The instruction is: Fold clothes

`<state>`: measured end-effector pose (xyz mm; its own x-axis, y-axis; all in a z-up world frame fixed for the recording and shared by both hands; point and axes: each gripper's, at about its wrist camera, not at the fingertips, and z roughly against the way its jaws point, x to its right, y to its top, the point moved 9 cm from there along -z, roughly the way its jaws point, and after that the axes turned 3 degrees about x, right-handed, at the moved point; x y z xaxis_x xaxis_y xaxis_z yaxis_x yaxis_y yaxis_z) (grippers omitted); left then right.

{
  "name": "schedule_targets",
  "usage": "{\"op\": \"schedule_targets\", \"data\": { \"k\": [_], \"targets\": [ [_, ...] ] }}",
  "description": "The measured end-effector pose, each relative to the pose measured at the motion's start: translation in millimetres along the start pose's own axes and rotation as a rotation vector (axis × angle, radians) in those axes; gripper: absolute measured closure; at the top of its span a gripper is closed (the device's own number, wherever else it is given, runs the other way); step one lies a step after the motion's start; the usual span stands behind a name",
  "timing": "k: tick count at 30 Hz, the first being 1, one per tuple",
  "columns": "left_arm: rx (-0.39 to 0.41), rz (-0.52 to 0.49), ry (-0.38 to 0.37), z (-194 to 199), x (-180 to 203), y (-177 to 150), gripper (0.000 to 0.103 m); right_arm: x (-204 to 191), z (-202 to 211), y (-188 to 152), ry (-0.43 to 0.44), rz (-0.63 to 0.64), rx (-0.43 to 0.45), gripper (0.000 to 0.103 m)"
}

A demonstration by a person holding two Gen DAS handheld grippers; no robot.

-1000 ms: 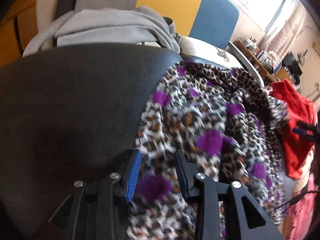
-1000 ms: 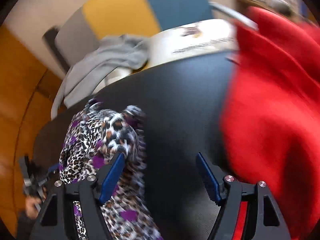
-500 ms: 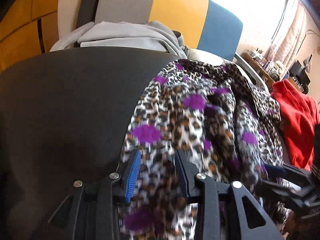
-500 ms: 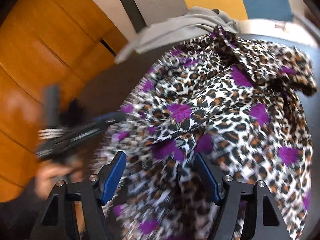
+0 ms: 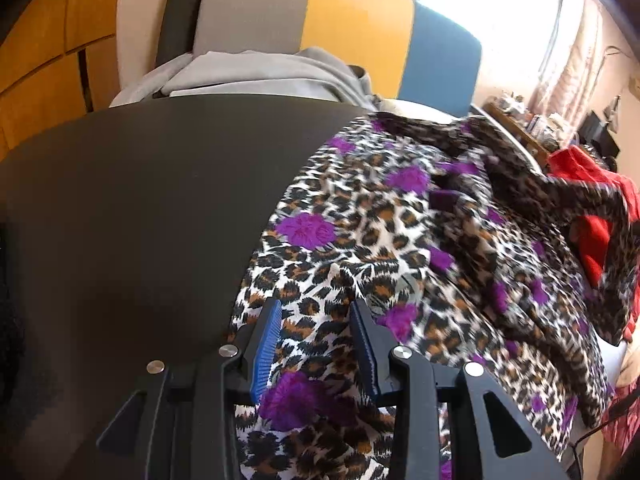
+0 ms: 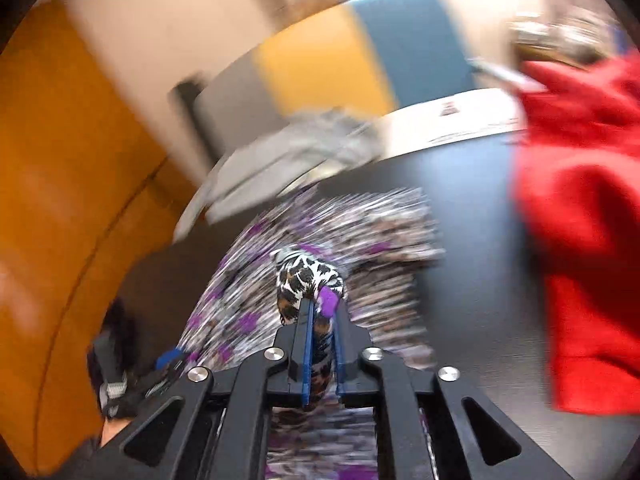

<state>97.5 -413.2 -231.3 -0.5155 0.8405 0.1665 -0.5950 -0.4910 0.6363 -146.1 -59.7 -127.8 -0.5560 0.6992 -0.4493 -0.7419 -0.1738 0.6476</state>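
Note:
A leopard-print garment (image 5: 384, 248) with purple flowers lies spread over the right half of a black table (image 5: 140, 200). My left gripper (image 5: 314, 308) hovers over its near edge. The blue pads stand apart, and flat cloth runs between and under them without being pinched. In the right wrist view my right gripper (image 6: 322, 304) is closing its jaws, and the pads press on a raised fold of the leopard-print garment (image 6: 308, 276). The cloth behind that fold is motion-blurred. The left gripper and the hand holding it show blurred at lower left (image 6: 160, 368).
A red garment (image 5: 592, 208) is heaped at the table's right side (image 6: 580, 200). A grey garment (image 5: 256, 76) lies at the far edge before a grey, yellow and blue chair back (image 5: 352, 28). Orange wooden panels (image 6: 60, 200) stand left. Bare black tabletop (image 6: 472, 220) separates the leopard and red garments.
My right gripper went from wide apart over the garment to closed on a fold of it, and its view swung right. The left gripper slid along the cloth with its gap unchanged.

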Motion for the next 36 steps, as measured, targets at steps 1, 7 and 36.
{"op": "schedule_targets", "data": {
  "k": [1, 7, 36],
  "targets": [
    [-0.009, 0.019, 0.035, 2.4, -4.4, 0.8, 0.067, 20.4, 8.4, 6.2, -0.037, -0.047, 0.018, 0.075],
    [-0.017, 0.155, -0.126, 37.2, 18.8, -17.0, 0.066, 101.0, 65.2, -11.7, -0.116, -0.242, 0.118, 0.025],
    [-0.27, 0.303, -0.405, 35.8, 112.5, -100.4, 0.1, -9.8, -25.1, -159.8, 0.357, -0.123, -0.196, 0.0]
  ]
}}
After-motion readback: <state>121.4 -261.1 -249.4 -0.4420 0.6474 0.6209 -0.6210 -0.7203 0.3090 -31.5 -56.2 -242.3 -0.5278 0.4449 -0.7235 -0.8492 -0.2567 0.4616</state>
